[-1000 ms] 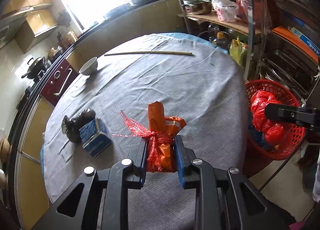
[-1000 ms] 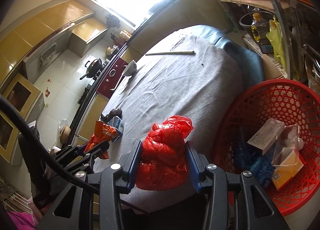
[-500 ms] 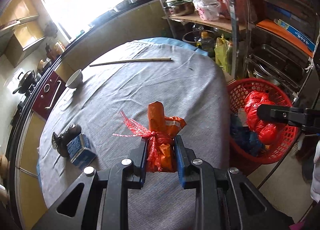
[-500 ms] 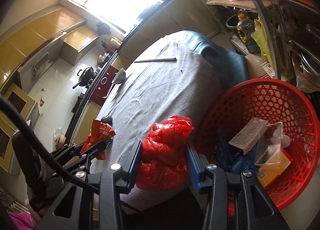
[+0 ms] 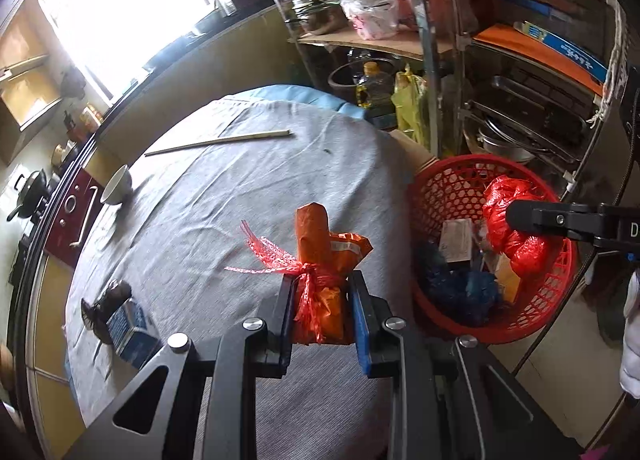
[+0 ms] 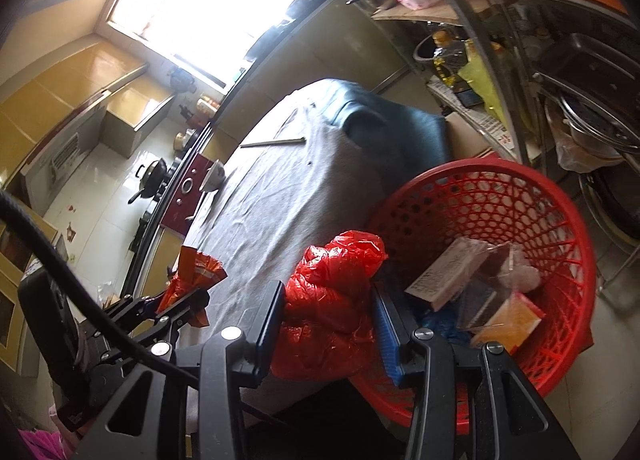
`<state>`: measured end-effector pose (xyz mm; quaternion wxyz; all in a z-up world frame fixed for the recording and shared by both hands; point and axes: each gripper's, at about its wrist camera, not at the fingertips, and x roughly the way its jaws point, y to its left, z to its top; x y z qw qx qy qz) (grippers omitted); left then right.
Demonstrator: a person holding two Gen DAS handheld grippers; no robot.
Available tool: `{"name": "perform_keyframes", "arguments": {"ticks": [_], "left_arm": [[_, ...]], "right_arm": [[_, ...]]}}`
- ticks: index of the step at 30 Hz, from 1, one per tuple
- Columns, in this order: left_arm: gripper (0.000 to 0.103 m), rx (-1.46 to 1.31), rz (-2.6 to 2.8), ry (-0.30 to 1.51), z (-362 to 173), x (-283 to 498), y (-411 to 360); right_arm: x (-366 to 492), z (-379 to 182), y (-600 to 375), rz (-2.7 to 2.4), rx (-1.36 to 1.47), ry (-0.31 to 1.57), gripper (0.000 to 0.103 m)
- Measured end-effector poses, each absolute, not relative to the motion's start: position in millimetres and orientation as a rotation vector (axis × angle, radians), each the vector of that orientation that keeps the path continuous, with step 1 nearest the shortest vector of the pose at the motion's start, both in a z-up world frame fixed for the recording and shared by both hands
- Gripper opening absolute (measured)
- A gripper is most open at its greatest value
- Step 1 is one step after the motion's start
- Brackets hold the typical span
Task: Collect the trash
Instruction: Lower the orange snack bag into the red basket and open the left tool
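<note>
My left gripper [image 5: 322, 300] is shut on an orange wrapper bundle [image 5: 320, 248] tied with red mesh, held above the grey-clothed table [image 5: 224, 196] near its right edge. A crumpled red plastic bag [image 6: 332, 300] is clamped in my right gripper [image 6: 330, 322], which hangs over the near rim of the red mesh basket [image 6: 560, 220]. The left wrist view shows that red bag [image 5: 508, 220] over the basket [image 5: 440, 184]. The right wrist view shows the left gripper [image 6: 188, 300] and the orange bundle [image 6: 196, 268] at lower left. Boxes and wrappers lie in the basket.
A small blue box [image 5: 130, 326] and a dark object [image 5: 106, 300] lie at the table's left. A white bowl [image 5: 118, 184] and chopsticks [image 5: 218, 142] sit farther back. A metal rack [image 5: 520, 80] of pans and bags stands behind the basket, a stove counter [image 5: 60, 212] at left.
Both grippers have travelled rightward toward the basket, each still clamped on its load. The basket now looks larger and nearer in both views, and the red bag hangs over its rim.
</note>
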<state>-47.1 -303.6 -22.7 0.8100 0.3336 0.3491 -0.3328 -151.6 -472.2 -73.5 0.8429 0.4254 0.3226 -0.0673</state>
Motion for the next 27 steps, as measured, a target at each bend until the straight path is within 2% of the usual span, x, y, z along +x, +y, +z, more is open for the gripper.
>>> {"name": "perform_keyframes", "arguments": {"ticks": [11,20,21,22,23,24,25,27], "left_arm": [[0.027,0.719,-0.815,0.772,-37.1,-56.4,-336.5],[0.028,0.663,-0.989,0.863,-56.1,-61.6,-365.8],[0.029,0.66,-1.003,0.867,-56.7,-62.6,-367.1],[0.038,0.658,-1.018,0.871,-57.2,-63.9,-368.9],[0.051,0.658,-1.021,0.869,-57.4,-64.7,-369.9],[0.056,0.654,-1.021,0.856,-56.1,-65.3,-368.4],[0.061,0.651,-1.019,0.842,-54.8,-65.4,-366.6],[0.061,0.651,-1.016,0.829,-51.8,-63.5,-361.9]], "right_arm": [[-172.8,-77.7,-500.0,-0.221,0.922,0.657,0.047],[-186.9,-83.9,-526.1,-0.321,0.954,0.66,0.048],[-188.1,-85.6,-528.3,-0.332,0.966,0.663,0.049],[-188.9,-87.9,-530.7,-0.339,0.983,0.669,0.05],[-189.4,-90.4,-533.0,-0.345,1.0,0.68,0.05],[-189.6,-92.0,-534.9,-0.353,1.011,0.69,0.051],[-189.5,-92.9,-536.4,-0.362,1.017,0.698,0.051],[-189.6,-92.6,-536.4,-0.372,1.014,0.701,0.052]]}}
